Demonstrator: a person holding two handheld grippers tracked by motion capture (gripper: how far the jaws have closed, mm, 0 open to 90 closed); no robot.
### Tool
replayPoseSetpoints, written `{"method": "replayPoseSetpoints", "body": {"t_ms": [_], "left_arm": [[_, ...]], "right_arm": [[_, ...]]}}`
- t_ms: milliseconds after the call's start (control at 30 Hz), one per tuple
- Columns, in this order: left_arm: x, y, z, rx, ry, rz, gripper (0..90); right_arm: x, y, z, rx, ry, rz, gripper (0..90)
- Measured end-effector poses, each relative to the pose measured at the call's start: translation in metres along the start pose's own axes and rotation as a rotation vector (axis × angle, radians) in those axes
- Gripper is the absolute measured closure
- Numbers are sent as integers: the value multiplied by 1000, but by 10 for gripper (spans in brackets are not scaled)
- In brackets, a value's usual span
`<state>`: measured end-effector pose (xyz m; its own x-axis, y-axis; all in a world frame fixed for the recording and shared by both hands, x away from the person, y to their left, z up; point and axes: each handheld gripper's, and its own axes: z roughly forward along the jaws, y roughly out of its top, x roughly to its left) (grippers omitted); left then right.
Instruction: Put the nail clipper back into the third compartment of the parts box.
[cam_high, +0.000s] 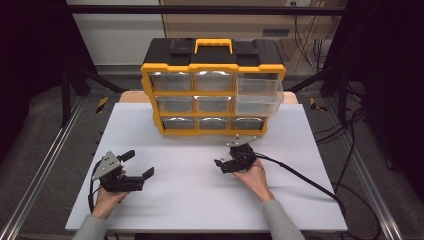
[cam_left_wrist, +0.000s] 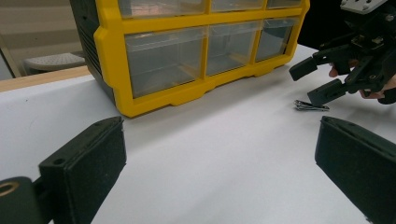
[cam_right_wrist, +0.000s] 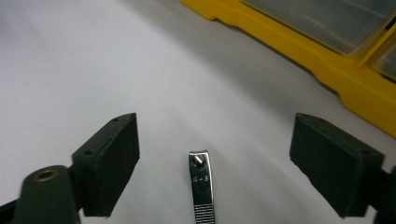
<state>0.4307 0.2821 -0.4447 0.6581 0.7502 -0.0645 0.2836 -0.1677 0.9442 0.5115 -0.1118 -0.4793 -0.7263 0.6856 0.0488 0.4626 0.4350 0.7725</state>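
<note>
We are holding the right gripper (cam_high: 223, 165) low over the white table (cam_high: 190, 200), and its jaws are standing wide apart with nothing pinched between them. Seen in the right gripper view, the nail clipper (cam_right_wrist: 201, 189) is lying flat on the table in the gap between the two black pads, about midway, with clear table showing on either side of it, so neither pad is touching it. Its ridged lever end is pointing back toward the gripper body and its riveted end is pointing away from us. In the left gripper view the same clipper (cam_left_wrist: 311, 106) is lying just beneath the lower jaw of the right gripper (cam_left_wrist: 313, 81), which is tilting down toward it. Beyond the right gripper, close ahead and to one side, the yellow and black drawer cabinet (cam_high: 213, 87) is standing upright on the table, and one clear drawer (cam_high: 260, 97) in its right column is sticking out from the front. We are resting the left gripper (cam_high: 137, 164) on the table well apart from the right one, its jaws also spread wide and empty, pointing across the table toward the cabinet's lower row of drawers (cam_left_wrist: 210, 51) and the other hand (cam_high: 255, 175).
</note>
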Motion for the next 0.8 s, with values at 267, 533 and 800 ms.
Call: {"method": "replayPoseSetpoints", "body": {"t_ms": [267,533,800], "left_arm": [[0,0,0,1,0,1,18],[0,0,0,2,2,3,18],[0,0,0,3,2,4,18]], "right_arm": [[-1,-4,6,75,21,-9,423],[-1,-5,7,100,52,-8,620],[0,-6,8,116,61,-12,727]]}}
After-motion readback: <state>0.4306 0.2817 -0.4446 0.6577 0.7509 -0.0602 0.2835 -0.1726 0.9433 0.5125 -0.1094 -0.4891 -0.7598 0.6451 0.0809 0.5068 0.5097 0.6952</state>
